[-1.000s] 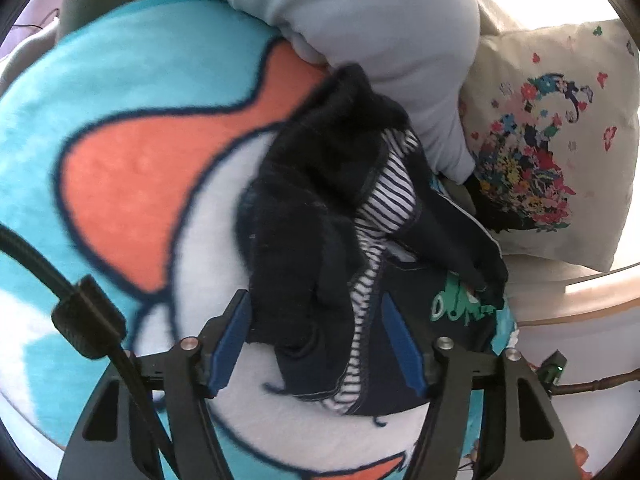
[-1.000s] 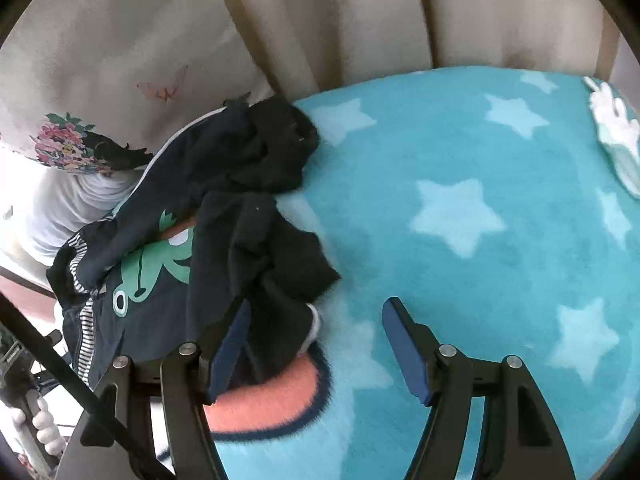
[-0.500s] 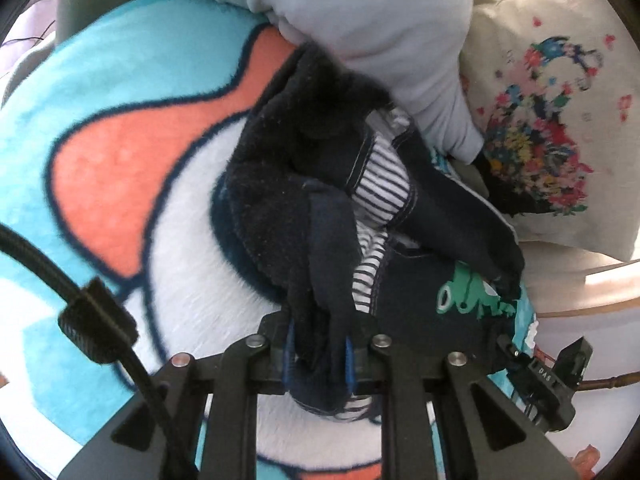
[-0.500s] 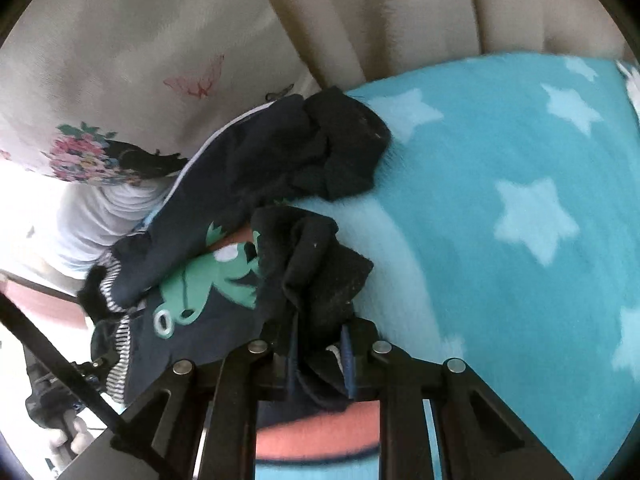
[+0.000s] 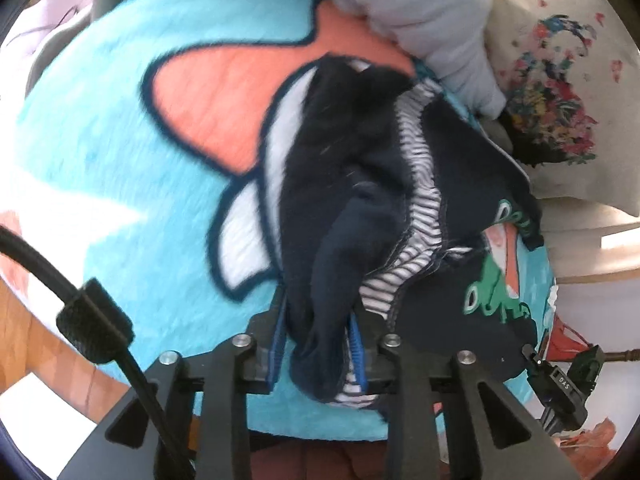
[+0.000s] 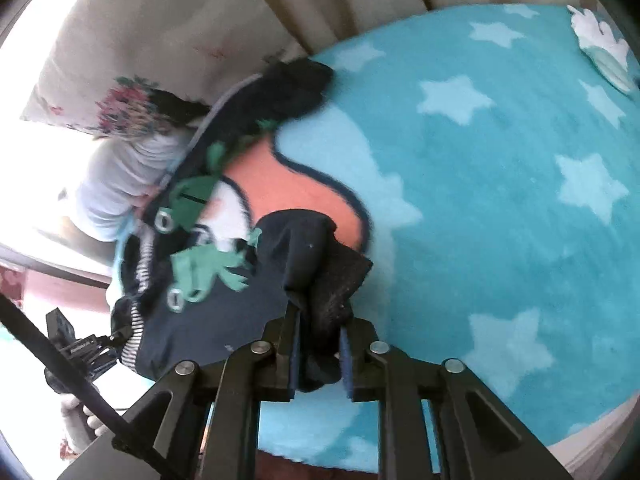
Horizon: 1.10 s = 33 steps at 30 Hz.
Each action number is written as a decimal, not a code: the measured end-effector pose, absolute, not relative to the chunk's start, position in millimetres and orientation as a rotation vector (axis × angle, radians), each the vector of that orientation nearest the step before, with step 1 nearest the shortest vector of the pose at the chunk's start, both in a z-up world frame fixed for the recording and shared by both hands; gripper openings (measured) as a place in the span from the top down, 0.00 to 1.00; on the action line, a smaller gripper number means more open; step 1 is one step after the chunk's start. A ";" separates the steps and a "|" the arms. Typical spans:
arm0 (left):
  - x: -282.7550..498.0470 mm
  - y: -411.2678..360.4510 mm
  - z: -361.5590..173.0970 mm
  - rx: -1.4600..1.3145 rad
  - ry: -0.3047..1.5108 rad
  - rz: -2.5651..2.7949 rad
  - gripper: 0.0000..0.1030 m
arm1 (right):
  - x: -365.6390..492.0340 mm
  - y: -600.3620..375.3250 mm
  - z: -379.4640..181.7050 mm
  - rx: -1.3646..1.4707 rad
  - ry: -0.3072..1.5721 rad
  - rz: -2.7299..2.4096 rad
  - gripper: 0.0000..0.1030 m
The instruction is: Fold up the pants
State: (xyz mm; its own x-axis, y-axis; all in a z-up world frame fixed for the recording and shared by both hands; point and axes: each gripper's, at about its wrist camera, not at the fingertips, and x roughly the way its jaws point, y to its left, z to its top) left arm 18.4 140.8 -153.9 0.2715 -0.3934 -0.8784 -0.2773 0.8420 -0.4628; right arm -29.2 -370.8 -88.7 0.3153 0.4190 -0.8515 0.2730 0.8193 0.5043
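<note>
pants bunched dark navy with a striped lining and green frog prints, heaped on turquoise fleece blanket, partly lifted ahead of both sets of jaws. left gripper clamped on a thick roll of navy cloth, blue pads pressed to its sides after closing and then easing a little; striped waistband edge just right of the jaws, frog print further right. right gripper likewise clamped on a dark cuff or hem, pads pinching cloth from both sides after the same close-and-ease; rest of pants trailing left of the jaws, bare starred blanket to the right. floral cushion and pale grey pillow well beyond the jaws, touching the far end of the garment.

step in hand, by the look of it: lifting and spreading before any fold. best done by drawing both grips apart evenly until cloth hangs taut between them, keeping both pinches firm against slipping folds, clearing the cushion side so nothing snags, then laying flat on open blanket ahead of the right jaws. which corners are gripped: cannot tell.
</note>
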 end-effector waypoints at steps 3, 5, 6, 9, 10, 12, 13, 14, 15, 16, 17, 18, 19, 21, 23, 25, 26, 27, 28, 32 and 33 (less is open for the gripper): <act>11.6 149.4 -140.4 -0.614 1.271 -0.113 0.73 | -31.8 -376.5 -76.5 0.609 1.228 0.074 0.65; 6.6 158.2 -124.8 -0.595 1.224 -0.114 0.73 | -31.1 -379.2 -59.7 0.550 1.183 0.049 0.45; 5.9 162.0 -116.5 -0.586 1.196 -0.115 0.73 | -28.3 -380.3 -45.6 0.508 1.147 0.037 0.41; 3.1 167.2 -82.9 -0.523 1.077 -0.093 0.70 | -16.6 -374.8 -12.2 0.372 1.055 -0.020 0.32; 2.1 166.5 -68.6 -0.485 1.025 -0.073 0.68 | -14.9 -368.9 4.3 0.294 0.999 -0.058 0.27; 2.7 163.0 -50.5 -0.430 0.952 -0.044 0.58 | -15.3 -359.2 28.8 0.178 0.894 -0.131 0.15; 2.8 160.2 -40.4 -0.399 0.910 -0.031 0.55 | -16.6 -354.2 40.5 0.136 0.823 -0.171 0.10; 3.4 156.3 -30.6 -0.364 0.868 -0.020 0.47 | -16.9 -349.4 47.1 0.125 0.759 -0.179 0.09; 4.9 152.8 -23.3 -0.340 0.834 -0.014 0.37 | -17.6 -345.8 51.3 0.124 0.697 -0.159 0.09; 7.3 148.7 -16.2 -0.317 0.799 -0.009 0.31 | -13.0 -342.7 51.5 0.130 0.672 -0.118 0.09; 11.3 144.0 -10.5 -0.299 0.766 -0.004 0.22 | -2.2 -342.0 47.5 0.153 0.710 -0.057 0.09; 16.7 139.6 -6.6 -0.287 0.740 0.004 0.18 | 16.7 -343.7 36.1 0.200 0.803 0.026 0.09; 23.3 135.8 -4.1 -0.284 0.723 0.010 0.17 | 28.7 -346.0 28.0 0.228 0.855 0.049 0.11; 38.2 131.5 -3.2 -0.298 0.735 -0.001 0.17 | 50.9 -351.4 13.7 0.237 0.918 0.050 0.14; 64.8 120.7 -9.9 -0.285 0.823 -0.019 0.17 | 83.0 -357.8 -4.7 0.216 1.038 0.033 0.32; 88.0 107.4 -20.0 -0.254 0.877 -0.065 0.17 | 111.5 -369.3 -22.8 0.231 1.117 0.017 0.36; 100.1 101.4 -27.4 -0.236 0.900 -0.086 0.17 | 122.4 -371.8 -28.3 0.227 1.120 0.023 0.36; 110.5 96.2 -34.3 -0.228 0.923 -0.097 0.17 | 133.1 -373.8 -35.0 0.209 1.128 0.026 0.36; 122.3 92.2 -42.2 -0.230 0.949 -0.112 0.17 | 142.7 -373.2 -40.8 0.193 1.138 0.029 0.36; 161.4 82.4 -72.5 -0.273 1.025 -0.171 0.17 | 172.3 -360.7 -68.2 0.138 1.175 0.044 0.36; 169.8 79.8 -78.0 -0.273 1.035 -0.186 0.17 | 177.7 -359.1 -74.4 0.131 1.182 0.043 0.36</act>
State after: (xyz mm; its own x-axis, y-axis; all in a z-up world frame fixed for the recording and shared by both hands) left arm 169.8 79.8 -78.0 0.4992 -0.2791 -0.8203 0.0231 0.9506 -0.3094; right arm 177.7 -359.1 -74.4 0.3794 0.1021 -0.9196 0.0350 0.9916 0.1245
